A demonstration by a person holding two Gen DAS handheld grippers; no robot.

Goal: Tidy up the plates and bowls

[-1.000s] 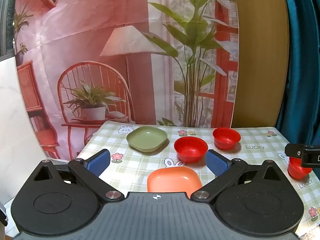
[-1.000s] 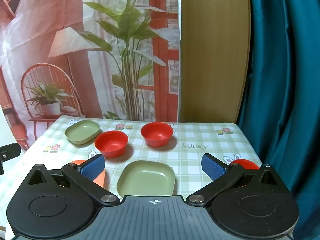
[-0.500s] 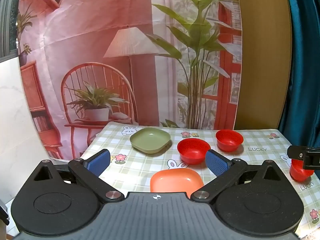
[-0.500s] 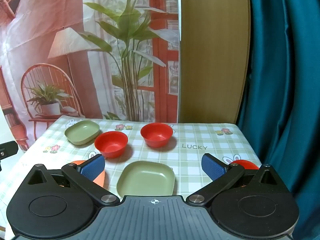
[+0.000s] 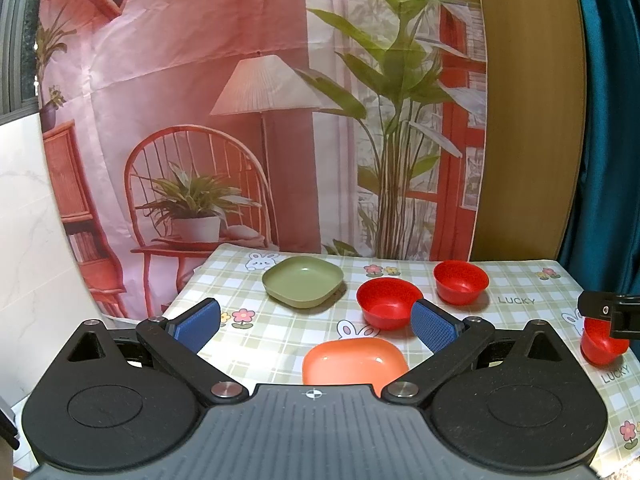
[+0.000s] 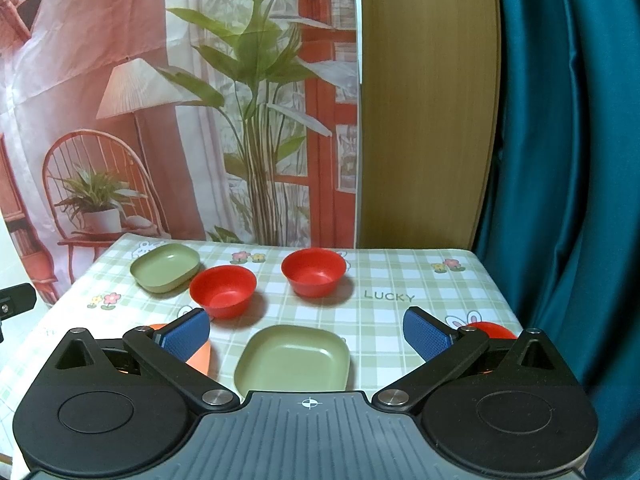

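On the checked tablecloth, the left wrist view shows an orange plate [image 5: 354, 362] just ahead of my open, empty left gripper [image 5: 316, 322]. A green plate [image 5: 303, 286] lies at the back, two red bowls [image 5: 389, 307] [image 5: 461, 282] to its right, and a third red bowl [image 5: 600, 346] at the far right. In the right wrist view my open, empty right gripper [image 6: 306, 334] hovers over a second green plate [image 6: 293, 361]. The orange plate's edge [image 6: 200, 358] shows behind the left finger, the far green plate [image 6: 165, 267] and two red bowls [image 6: 223, 290] [image 6: 313, 271] beyond.
A printed backdrop [image 5: 240, 100] hangs behind the table, with a wooden panel [image 6: 428, 100] and a teal curtain [image 6: 560, 160] to the right. The table's right edge [image 6: 504, 292] drops off beside the curtain. The right gripper's tip [image 5: 608, 314] shows in the left wrist view.
The left gripper has drawn slightly back and up, so the dishes sit a little farther off. The right gripper has hardly moved. Both stay open.
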